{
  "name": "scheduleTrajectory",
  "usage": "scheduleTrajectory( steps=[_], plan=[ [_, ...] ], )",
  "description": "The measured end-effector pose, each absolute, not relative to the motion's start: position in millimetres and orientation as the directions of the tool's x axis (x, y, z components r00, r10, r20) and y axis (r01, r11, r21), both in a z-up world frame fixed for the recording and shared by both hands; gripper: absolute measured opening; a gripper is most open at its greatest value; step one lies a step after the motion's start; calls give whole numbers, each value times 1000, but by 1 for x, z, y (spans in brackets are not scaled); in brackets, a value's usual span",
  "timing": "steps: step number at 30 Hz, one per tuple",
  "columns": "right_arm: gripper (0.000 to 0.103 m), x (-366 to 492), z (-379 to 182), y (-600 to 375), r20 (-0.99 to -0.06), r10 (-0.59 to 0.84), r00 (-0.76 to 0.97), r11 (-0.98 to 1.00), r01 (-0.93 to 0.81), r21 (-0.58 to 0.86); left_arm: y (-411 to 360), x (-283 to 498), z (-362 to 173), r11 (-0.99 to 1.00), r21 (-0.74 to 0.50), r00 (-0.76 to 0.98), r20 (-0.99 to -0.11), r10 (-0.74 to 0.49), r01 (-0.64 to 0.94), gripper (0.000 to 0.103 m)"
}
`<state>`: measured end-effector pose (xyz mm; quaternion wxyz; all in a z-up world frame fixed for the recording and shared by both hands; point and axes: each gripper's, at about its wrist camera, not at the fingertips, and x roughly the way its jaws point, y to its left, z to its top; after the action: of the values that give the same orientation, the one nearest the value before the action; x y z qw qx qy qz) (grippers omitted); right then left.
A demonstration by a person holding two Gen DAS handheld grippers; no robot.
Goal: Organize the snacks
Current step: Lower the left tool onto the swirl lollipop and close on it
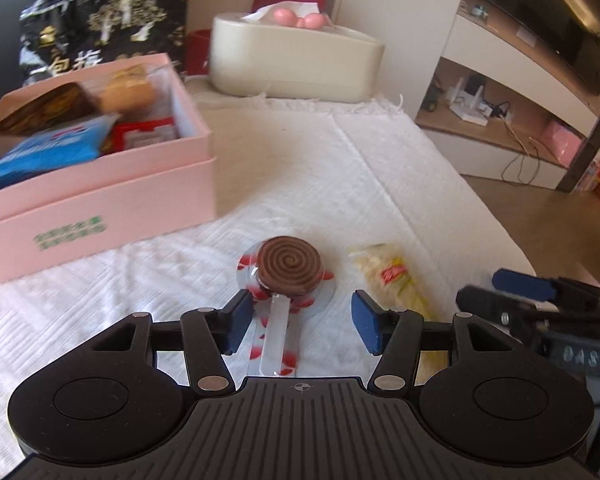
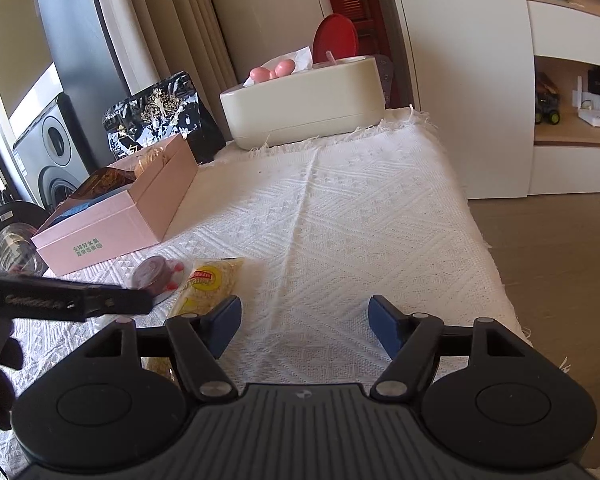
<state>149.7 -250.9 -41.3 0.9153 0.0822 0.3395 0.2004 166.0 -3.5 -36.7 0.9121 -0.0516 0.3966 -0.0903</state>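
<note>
Pink box [image 1: 100, 184] sits far-left on the surface; the spiral lollipop [image 1: 290, 270] lies just ahead of the left hand-held gripper [image 1: 302, 320], jaws spread, stick pointing back between them. Right hand-held gripper [image 2: 304, 326], also spread, is farther.

Green Chinese print is seen on the pink box [image 2: 100, 236] front, too small to be read. Large characters "包" and a second one are shown on the black foil bag [image 1: 104, 28]. A red logo is carried by the yellow snack packet [image 2: 208, 284]; illegible.
</note>
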Motion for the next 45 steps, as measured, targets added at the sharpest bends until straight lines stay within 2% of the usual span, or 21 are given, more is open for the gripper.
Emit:
scheduleTrajectory(
  steps=[5,11,18,21,26,31,33,36,45],
  plan=[
    [74,150,-41,-252,-586,430,687,903,-316,293,-29,174,-43,984,1,692,-712,-124,177,61],
    [75,149,-42,-256,-577,445,685,895,-316,316,-28,159,-42,975,57,686,-719,-109,215,60],
    [76,149,-43,-261,-563,465,683,883,-312,351,-2,149,-40,986,59,691,-720,-66,155,62],
    [77,149,-43,-259,-567,464,681,884,-317,343,3,149,-40,986,16,689,-717,-104,166,58],
    [79,149,-43,-256,-573,460,679,887,-324,328,-6,157,-39,975,-56,690,-698,-193,216,58],
    [80,150,-42,-252,-582,449,678,893,-331,304,-22,181,-38,962,6,689,-699,-191,272,58],
    [81,150,-42,-251,-584,449,676,894,-334,299,-22,191,-41,960,12,684,-704,-190,280,61],
    [82,150,-43,-251,-584,449,676,893,-335,299,-21,197,-43,957,1,684,-700,-207,290,61],
    [99,152,-42,-240,-612,475,632,876,-406,261,-31,181,-43,946,45,672,-714,-195,321,62]
  ],
)
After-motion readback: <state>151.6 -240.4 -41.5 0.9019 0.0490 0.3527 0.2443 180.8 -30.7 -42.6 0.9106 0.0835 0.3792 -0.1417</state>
